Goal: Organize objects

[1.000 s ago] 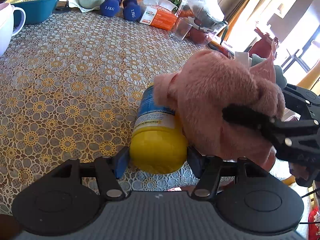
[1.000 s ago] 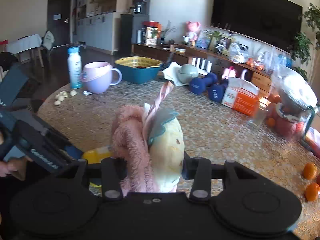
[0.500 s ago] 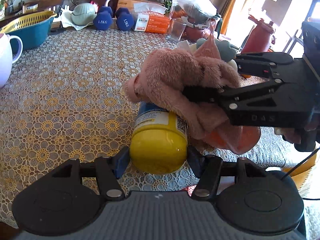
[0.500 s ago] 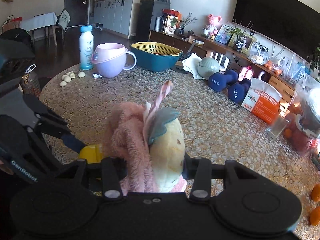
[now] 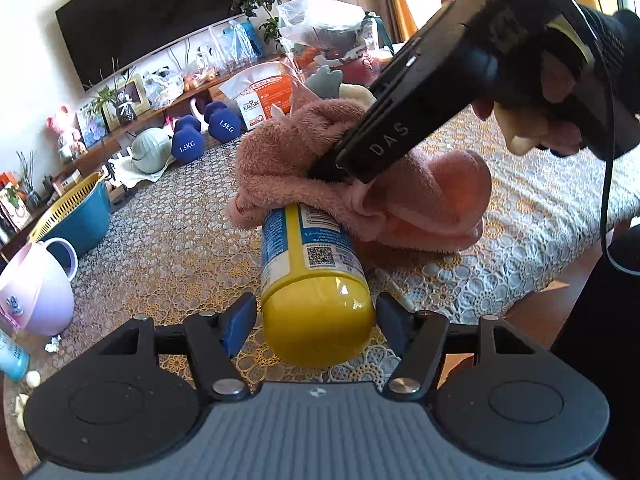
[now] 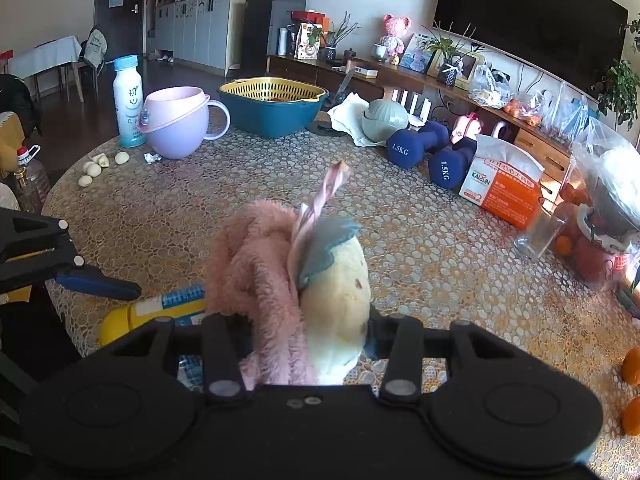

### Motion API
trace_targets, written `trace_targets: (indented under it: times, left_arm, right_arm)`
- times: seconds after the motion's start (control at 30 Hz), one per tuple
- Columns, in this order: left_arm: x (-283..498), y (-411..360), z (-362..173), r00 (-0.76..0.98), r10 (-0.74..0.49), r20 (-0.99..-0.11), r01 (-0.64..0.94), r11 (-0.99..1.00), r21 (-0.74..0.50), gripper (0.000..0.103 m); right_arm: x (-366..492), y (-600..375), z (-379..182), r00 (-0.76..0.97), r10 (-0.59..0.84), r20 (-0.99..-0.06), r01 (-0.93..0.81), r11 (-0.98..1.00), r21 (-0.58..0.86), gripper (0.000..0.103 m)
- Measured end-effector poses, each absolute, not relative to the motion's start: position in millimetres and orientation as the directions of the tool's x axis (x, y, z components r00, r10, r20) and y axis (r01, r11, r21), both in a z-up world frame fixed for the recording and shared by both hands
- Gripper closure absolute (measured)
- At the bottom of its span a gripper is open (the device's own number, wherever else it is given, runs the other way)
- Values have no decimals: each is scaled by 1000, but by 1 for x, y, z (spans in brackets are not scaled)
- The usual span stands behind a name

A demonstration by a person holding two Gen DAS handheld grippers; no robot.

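A yellow-capped bottle with a blue and white label (image 5: 312,276) lies on its side on the lace tablecloth (image 5: 160,248). My left gripper (image 5: 316,320) stands around its yellow end, blue pads a little apart from it, open. My right gripper (image 6: 308,340) is shut on a pink plush toy with a cream face and pink horn (image 6: 280,280); the toy also shows in the left wrist view (image 5: 320,168), draped over the bottle's far end. The bottle shows in the right wrist view (image 6: 152,312) at lower left.
A blue and yellow colander basket (image 6: 272,108), a pink cup (image 6: 176,124), a milk bottle (image 6: 128,100), two blue dumbbells (image 6: 424,148), an orange box (image 6: 504,188), a glass (image 6: 540,232) and bagged food (image 6: 608,208) stand around the table. Oranges (image 6: 632,364) lie near the right edge.
The left gripper has loosened off the yellow bottle and swung left. The right gripper has moved the plush toy over the bottle's far end.
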State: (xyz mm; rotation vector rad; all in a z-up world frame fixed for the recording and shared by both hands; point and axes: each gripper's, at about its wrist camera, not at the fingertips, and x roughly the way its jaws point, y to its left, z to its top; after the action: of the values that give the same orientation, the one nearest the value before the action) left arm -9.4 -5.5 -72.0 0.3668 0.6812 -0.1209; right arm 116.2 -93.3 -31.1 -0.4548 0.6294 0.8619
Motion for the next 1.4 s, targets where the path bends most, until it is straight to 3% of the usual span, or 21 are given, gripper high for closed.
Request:
trace_targets:
  times: [0.1,0.37,0.57,0.87,1.07,1.4]
  left_arm:
    - [-11,-11,-80,779,52,-625,222,909,352,38]
    - [-10,-9,-81,775,63,-629,200,920,338,40]
    - [-7,3,-67,758,-14,-652,188,962,197,40]
    - [3,18,-45,716,-116,-689,152,988,-8,40]
    - [5,14,-39,704,-110,-702,148,989,-7,40]
    - [7,16,-39,687,-122,-717,152,988,-23,40]
  right_arm:
    - [123,-93,-38,498,530,-686,-792,600,-111,58]
    - [128,-102,-61,505,476,-720,-759,642,-108,58]
    - [122,-134,-43,556,478,-680,-718,688,-103,58]
    - [90,-175,-1,547,623,-559,-751,660,0,58]
    - [61,-164,8,421,735,-531,-855,517,36,58]
    - [61,-139,-11,395,708,-585,-864,503,26,58]
